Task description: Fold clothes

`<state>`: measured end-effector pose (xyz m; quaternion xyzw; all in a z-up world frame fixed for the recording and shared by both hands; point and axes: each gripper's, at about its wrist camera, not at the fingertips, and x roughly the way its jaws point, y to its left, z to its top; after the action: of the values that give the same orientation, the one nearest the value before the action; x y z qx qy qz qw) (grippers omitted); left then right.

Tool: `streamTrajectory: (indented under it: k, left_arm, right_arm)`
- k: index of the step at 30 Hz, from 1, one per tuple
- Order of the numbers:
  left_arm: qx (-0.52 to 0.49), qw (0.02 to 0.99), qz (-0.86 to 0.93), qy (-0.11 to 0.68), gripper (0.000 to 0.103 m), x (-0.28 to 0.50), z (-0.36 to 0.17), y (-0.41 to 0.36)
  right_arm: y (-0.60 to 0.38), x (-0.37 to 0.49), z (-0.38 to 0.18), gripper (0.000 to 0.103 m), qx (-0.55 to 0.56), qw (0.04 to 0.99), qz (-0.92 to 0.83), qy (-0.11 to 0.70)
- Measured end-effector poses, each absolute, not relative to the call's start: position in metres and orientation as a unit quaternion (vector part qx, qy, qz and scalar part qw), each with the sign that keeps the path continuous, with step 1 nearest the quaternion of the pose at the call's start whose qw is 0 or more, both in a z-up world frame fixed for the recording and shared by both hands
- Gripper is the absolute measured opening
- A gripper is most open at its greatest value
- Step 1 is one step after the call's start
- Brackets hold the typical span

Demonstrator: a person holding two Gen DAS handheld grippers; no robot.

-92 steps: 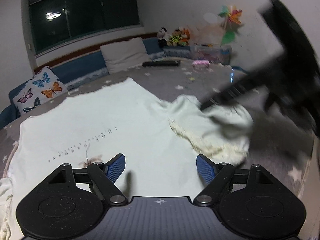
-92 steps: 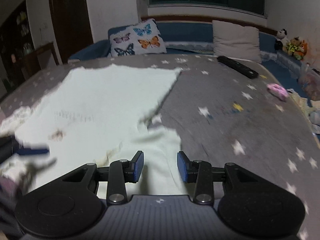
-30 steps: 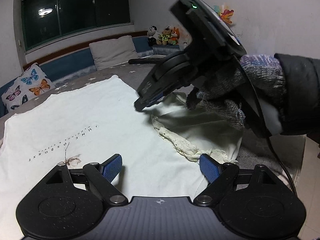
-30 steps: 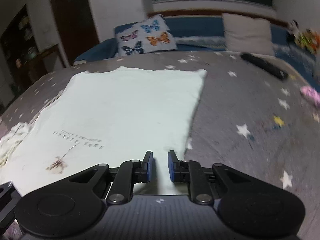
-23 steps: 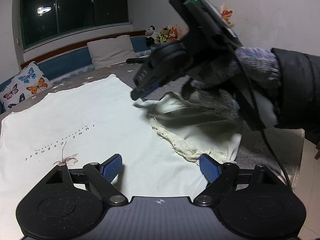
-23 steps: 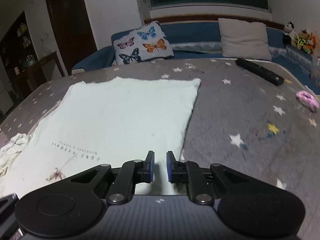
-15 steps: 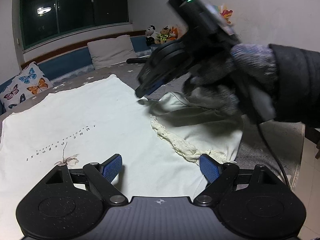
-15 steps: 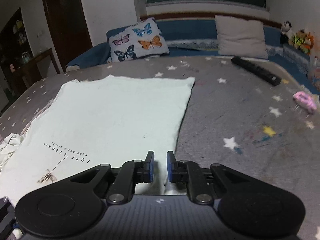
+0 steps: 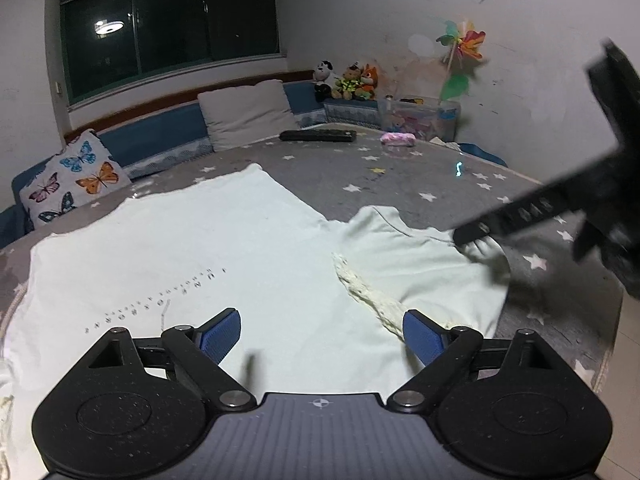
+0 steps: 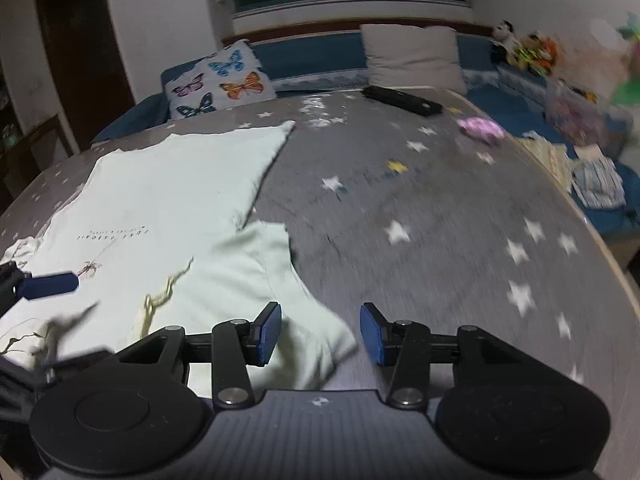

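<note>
A pale white T-shirt [image 9: 208, 248] with a line of small black lettering lies flat on the grey star-patterned bed; it also shows in the right wrist view [image 10: 168, 196]. Its right sleeve [image 9: 420, 264], edged with lace, lies spread out beside the body; it also shows in the right wrist view [image 10: 256, 280]. My left gripper [image 9: 322, 330] is open and empty just above the shirt's near edge. My right gripper [image 10: 320, 334] is open and empty over the sleeve's outer end; it shows blurred at the right of the left wrist view [image 9: 472, 234].
A butterfly pillow [image 9: 72, 180] and a beige pillow [image 9: 248, 114] lean at the bed's far side. A black remote [image 9: 318, 135] and a pink item [image 9: 398, 139] lie on the grey cover [image 10: 440, 240]. Toys and a box stand at the far right corner. Folded clothes [image 10: 596, 180] lie off the bed's right edge.
My right gripper has opened and let go of the sleeve, then pulled back to the right. The sleeve now lies spread flat beside the shirt. My left gripper stays open in place.
</note>
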<state>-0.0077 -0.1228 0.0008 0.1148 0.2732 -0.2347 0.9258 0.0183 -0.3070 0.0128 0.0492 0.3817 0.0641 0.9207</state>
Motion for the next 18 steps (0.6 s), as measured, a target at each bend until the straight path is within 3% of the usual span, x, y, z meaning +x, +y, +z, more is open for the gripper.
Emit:
streamTrajectory:
  k: [8,12,18]
  left_arm:
    - [0.115,0.934,-0.207,0.269,0.092,0.003,0.006,-0.121]
    - [0.124,0.930,-0.211,0.275,0.092,0.006,0.000,-0.126]
    - [0.131,0.924,-0.220,0.284,0.092,0.010,-0.010,-0.133]
  right_arm:
    - [-0.307,-0.003,0.004,0.038,0.096,0.924,0.035,0.368]
    - [-0.306,-0.006,0.004,0.012,0.101,0.926,0.029,0.363]
    - [-0.312,-0.012,0.021,0.008,0.128,0.929,0.043,0.344]
